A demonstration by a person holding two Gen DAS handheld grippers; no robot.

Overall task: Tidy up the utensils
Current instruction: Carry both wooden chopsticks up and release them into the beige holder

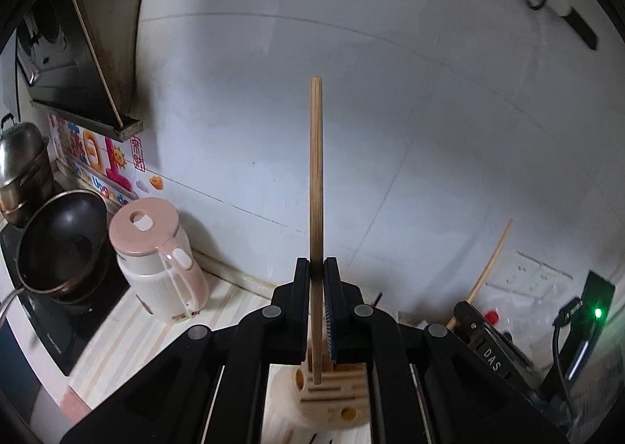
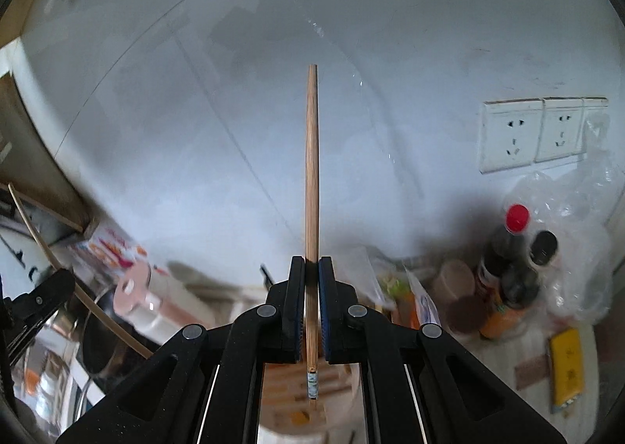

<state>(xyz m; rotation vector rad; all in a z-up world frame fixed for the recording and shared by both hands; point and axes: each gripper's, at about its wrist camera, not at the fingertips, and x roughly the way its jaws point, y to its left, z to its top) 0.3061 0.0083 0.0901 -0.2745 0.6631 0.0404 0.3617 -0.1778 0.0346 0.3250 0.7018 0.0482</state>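
My left gripper (image 1: pixel 316 268) is shut on a pale wooden chopstick (image 1: pixel 316 178) that stands upright against the white wall, its lower end just above a cream utensil holder (image 1: pixel 338 397) with slots and round holes. My right gripper (image 2: pixel 311 266) is shut on a darker chopstick (image 2: pixel 311 170) with a patterned lower end, held upright over the same round holder (image 2: pixel 343 385), which shows blurred beneath the jaws. The right gripper and its chopstick (image 1: pixel 488 268) appear at the lower right of the left wrist view. The left gripper's chopstick (image 2: pixel 58 268) crosses the left side of the right wrist view.
A pink-lidded white kettle (image 1: pixel 156 268) stands on the pale wooden counter (image 1: pixel 129 338) beside a dark wok (image 1: pixel 62 245) and a steel pot (image 1: pixel 23 166). Sauce bottles (image 2: pixel 508 268), a plastic bag (image 2: pixel 578 229), a yellow packet (image 2: pixel 566 370) and wall sockets (image 2: pixel 535 131) are on the right.
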